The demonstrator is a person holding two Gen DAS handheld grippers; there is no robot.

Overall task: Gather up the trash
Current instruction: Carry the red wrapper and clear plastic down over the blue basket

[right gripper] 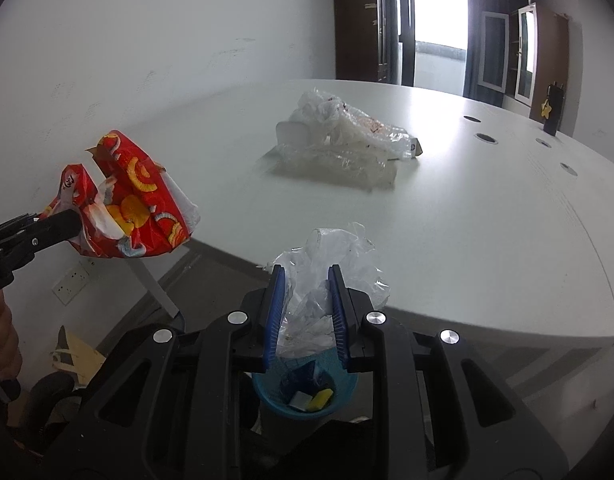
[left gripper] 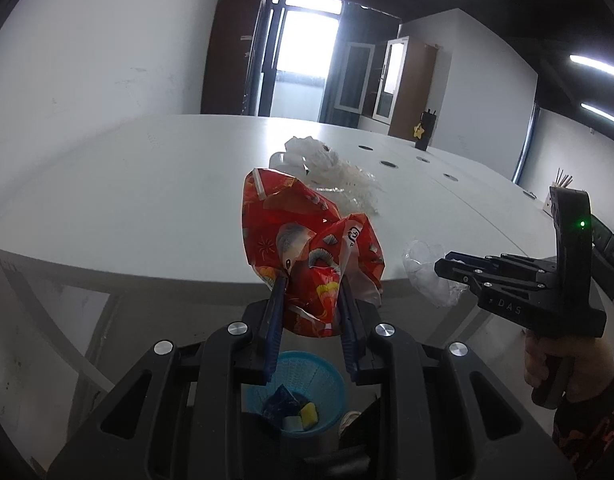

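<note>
The left hand-held gripper (left gripper: pixel 313 284) pinches a crumpled red snack wrapper (left gripper: pixel 307 240), the right hand-held gripper (right gripper: pixel 305 280) a wad of clear plastic film (right gripper: pixel 331 268), both light, soft and crushable, held above a blue basket (right gripper: pixel 267 392); "DAS" marks one gripper; the wrapper's print is unreadable

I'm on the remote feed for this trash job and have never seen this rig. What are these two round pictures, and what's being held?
No robot arm here: a person holds a two-finger gripper in each hand, each with a fisheye camera looking along its fingers. The left wrist view shows the left gripper shut on a crumpled red snack wrapper; the right gripper shows at its side. The right wrist view shows the right gripper shut on crumpled clear plastic. A pile of plastic bags lies on the white table. Below the table edge stands a blue basket already holding some scraps.
</note>
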